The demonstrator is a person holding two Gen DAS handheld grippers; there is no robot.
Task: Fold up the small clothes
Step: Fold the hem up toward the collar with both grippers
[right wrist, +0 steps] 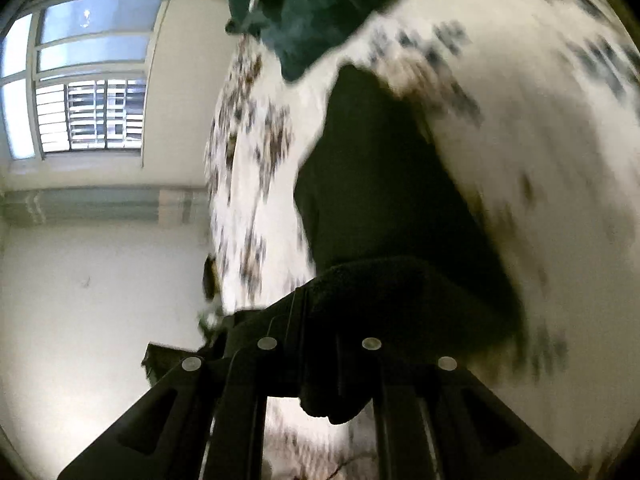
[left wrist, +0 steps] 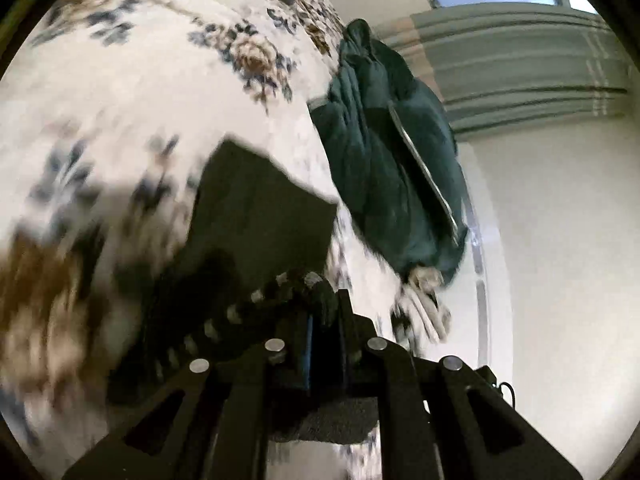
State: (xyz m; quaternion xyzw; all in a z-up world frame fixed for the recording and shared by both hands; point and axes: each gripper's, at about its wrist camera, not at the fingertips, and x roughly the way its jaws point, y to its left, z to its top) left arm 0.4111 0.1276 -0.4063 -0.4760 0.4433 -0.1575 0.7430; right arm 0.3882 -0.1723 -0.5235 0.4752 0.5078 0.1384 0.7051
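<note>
Left gripper (left wrist: 326,300) clamped narrow on a bunched edge of a small black garment (left wrist: 260,204), a patterned trim showing at the pinch. Right gripper (right wrist: 320,312) likewise nearly shut, jaws pinching a thick fold of the same black garment (right wrist: 384,184), which hangs from the grip and drapes down onto the bed. Heavy blur across both views.

Probable step: carrying a pinched edge over to lay one half upon the other. Best done with both grips kept level and evenly apart, cloth taut between them, edge set down square on the far edge before any release; slack on either side likely to leave a crooked fold.

Beneath, a white bedspread (left wrist: 152,92) printed with blue and brown flowers, serving as the working surface. Farther off on the bed, a dark green jacket (left wrist: 384,168) with a pale zip line, lying in a heap well apart from the black garment. Beyond, plain pale walls (right wrist: 80,280), a striped grey-green band, and a barred window (right wrist: 88,116) letting in daylight.
</note>
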